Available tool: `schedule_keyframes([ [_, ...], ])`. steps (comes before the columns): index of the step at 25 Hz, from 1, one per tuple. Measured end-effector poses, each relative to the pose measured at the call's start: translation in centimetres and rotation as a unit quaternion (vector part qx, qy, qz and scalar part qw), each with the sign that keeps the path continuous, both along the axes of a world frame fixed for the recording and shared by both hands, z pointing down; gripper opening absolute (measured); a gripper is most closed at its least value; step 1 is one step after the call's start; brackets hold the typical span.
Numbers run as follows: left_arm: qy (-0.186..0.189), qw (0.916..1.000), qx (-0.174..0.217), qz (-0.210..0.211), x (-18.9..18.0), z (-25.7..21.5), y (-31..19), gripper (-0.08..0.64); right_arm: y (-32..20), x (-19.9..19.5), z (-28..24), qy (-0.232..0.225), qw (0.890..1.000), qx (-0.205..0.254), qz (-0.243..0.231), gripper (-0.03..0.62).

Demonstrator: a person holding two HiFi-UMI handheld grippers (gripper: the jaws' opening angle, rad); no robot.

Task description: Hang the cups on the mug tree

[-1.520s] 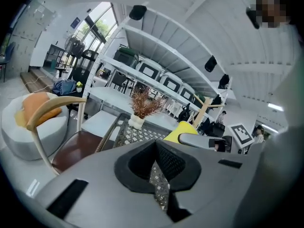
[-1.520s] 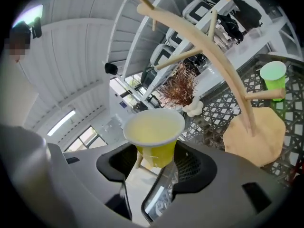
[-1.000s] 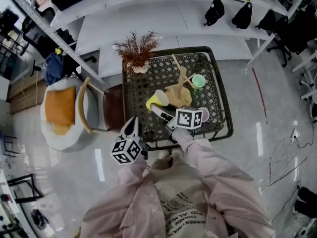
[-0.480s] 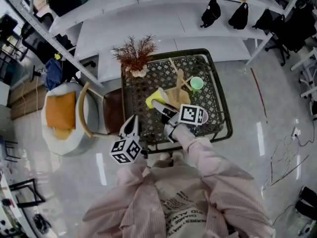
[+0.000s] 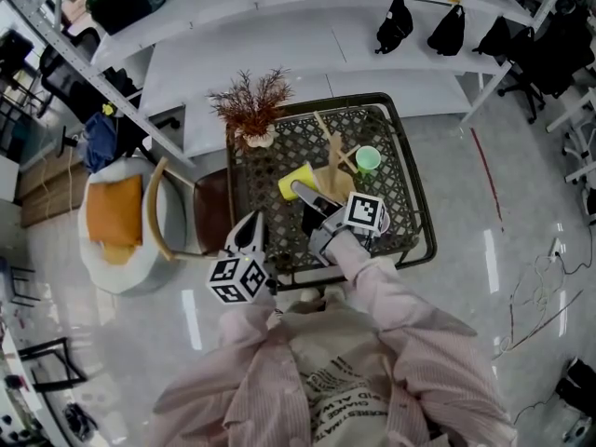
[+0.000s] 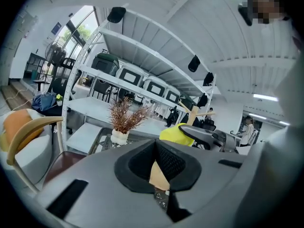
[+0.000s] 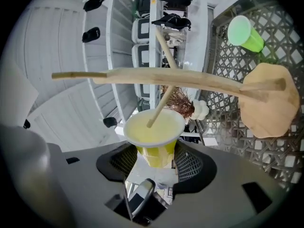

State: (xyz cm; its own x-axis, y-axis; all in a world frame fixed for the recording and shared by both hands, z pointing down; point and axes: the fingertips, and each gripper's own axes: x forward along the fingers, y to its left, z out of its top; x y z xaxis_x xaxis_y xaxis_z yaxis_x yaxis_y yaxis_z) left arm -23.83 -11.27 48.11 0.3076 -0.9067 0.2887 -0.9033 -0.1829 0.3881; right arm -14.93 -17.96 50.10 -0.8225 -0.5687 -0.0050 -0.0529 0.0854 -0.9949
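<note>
White shelving (image 5: pixel 279 26) along the far side, black wire-mesh counter (image 5: pixel 396 203) close to me on a glossy floor. On it: wooden mug tree (image 5: pixel 333 161) mid-counter, green cup (image 5: pixel 369 158) just right of it, dried plant (image 5: pixel 251 105) at the far left corner.

Right claw (image 5: pixel 303 191) is pinching the yellow cup (image 5: pixel 296 181) around its lower body, held off the counter just left of the tree, with the open mouth facing away from the claw. In the right gripper view one peg (image 7: pixel 161 99) ends right at the cup mouth. Can't tell if the tip is inside yet or just short of it.

Left claw (image 5: pixel 248 236) hangs off the near left edge of the counter, pads pressed together, nothing in them.

Handling read: the cup looks like thin plastic or paper, so light, smooth-walled and easy to crush. No handle visible, so I expect it hangs by sleeving the mouth over a peg. Best hold is low on the body near the base, as now. That's stiffer than the rim and leaves the mouth clear. Light squeeze only. The tree looks light too and a peg bump could tip it.
</note>
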Motion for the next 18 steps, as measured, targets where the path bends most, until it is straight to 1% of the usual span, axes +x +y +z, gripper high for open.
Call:
schedule_keyframes([
  [7, -0.008, 0.9998, -0.001, 0.018, 1.4, -0.1, -0.5, -0.002, -0.8, 1.1, -0.1, -0.059, 0.998, -0.030, 0.022, 0.236],
  [18, -0.014, 0.9992, 0.000, 0.036, 2.9, -0.3, -1.1, -0.002, -1.3, 2.1, -0.4, -0.118, 0.990, -0.062, 0.044, 0.236],
])
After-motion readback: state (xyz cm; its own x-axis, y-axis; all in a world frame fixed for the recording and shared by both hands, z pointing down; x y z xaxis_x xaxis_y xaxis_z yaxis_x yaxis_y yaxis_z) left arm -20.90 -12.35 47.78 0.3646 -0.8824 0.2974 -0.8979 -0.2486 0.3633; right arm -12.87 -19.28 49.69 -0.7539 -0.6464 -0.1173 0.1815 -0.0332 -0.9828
